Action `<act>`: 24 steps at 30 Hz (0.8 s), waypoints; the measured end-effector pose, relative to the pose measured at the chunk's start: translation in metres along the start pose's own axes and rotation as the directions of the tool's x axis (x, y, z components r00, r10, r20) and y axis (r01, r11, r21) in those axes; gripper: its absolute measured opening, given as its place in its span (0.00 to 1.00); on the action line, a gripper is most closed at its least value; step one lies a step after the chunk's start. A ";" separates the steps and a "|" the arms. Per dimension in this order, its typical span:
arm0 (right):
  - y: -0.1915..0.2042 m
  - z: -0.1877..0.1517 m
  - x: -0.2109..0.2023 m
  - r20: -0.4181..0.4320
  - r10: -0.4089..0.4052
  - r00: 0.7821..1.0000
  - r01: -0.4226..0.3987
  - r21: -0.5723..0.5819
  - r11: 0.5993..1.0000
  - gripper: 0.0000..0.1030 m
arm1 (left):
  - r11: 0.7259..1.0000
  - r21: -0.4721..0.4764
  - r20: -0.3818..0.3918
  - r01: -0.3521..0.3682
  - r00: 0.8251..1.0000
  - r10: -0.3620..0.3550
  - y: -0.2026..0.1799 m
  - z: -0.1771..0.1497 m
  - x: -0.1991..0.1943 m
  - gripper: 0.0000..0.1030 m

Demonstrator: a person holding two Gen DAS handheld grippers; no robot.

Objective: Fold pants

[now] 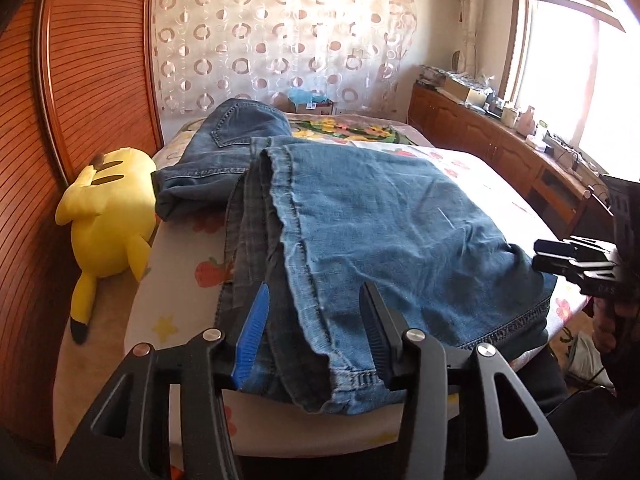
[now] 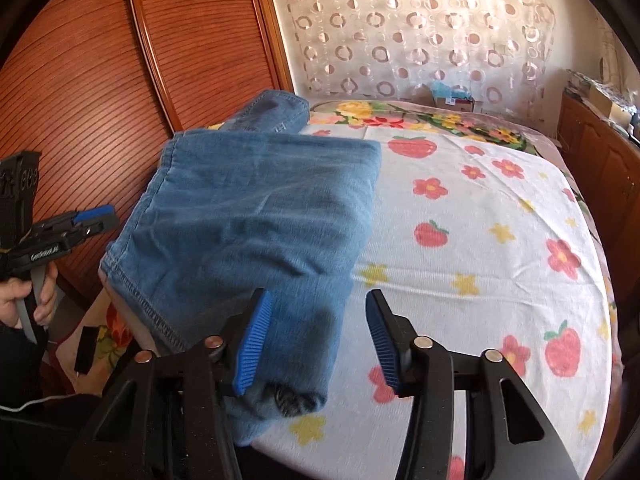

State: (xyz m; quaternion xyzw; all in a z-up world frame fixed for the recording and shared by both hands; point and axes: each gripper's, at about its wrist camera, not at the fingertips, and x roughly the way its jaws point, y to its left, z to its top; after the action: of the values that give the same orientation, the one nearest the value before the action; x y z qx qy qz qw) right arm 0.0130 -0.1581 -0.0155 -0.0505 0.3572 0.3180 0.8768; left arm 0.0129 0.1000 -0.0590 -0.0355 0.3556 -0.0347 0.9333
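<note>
Left view only: we see a yellow plush toy [image 1: 108,208] beside the folded blue denim pants [image 1: 380,232].
Left gripper [image 1: 312,320]: our jaws released, straddling the hem.
Right gripper [image 2: 318,332]: jaws released, angled down over the bed [image 2: 500,240].

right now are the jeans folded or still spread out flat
Folded. The jeans lie doubled over on the flowered sheet, stacked layers showing at the near hem, one rounded fold edge along the right side. A second pair lies behind.

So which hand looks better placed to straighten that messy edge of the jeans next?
Probably the left. The left gripper stands open right over the jeans' bunched hem edges, while the right gripper sits at the smoother folded corner.
</note>
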 end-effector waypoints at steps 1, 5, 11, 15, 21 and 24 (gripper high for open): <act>0.001 -0.001 -0.003 -0.001 -0.003 1.000 0.003 -0.003 1.000 0.48 | 1.000 0.008 -0.001 0.005 1.000 -0.005 -0.004 0.000 0.002 0.47; -0.001 -0.009 -0.018 -0.005 -0.018 1.000 0.018 -0.005 1.000 0.47 | 0.999 0.038 -0.022 0.019 1.000 -0.018 -0.019 0.000 0.014 0.47; -0.009 -0.020 -0.032 -0.038 -0.057 0.998 0.056 -0.028 0.998 0.45 | 0.998 0.054 -0.055 0.037 0.998 -0.034 -0.030 -0.004 0.031 0.47; -0.005 -0.021 -0.022 -0.057 -0.052 0.997 0.050 -0.032 0.998 0.36 | 0.998 0.060 -0.071 0.027 0.997 -0.022 -0.033 -0.005 0.039 0.47; 0.007 -0.016 -0.016 -0.036 -0.030 0.999 0.027 -0.065 0.998 0.18 | 0.998 0.065 -0.071 0.016 0.997 -0.011 -0.035 -0.006 0.039 0.47; 0.011 -0.017 -0.016 -0.038 -0.007 0.999 0.004 -0.083 0.997 0.15 | 0.998 0.066 -0.073 0.012 0.997 -0.007 -0.035 -0.006 0.040 0.47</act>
State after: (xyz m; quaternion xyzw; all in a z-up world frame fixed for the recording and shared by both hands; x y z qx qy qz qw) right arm -0.0126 -0.1637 -0.0161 -0.0938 0.3601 0.3293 0.8678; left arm 0.0374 0.0611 -0.0868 -0.0049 0.3877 -0.0520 0.9203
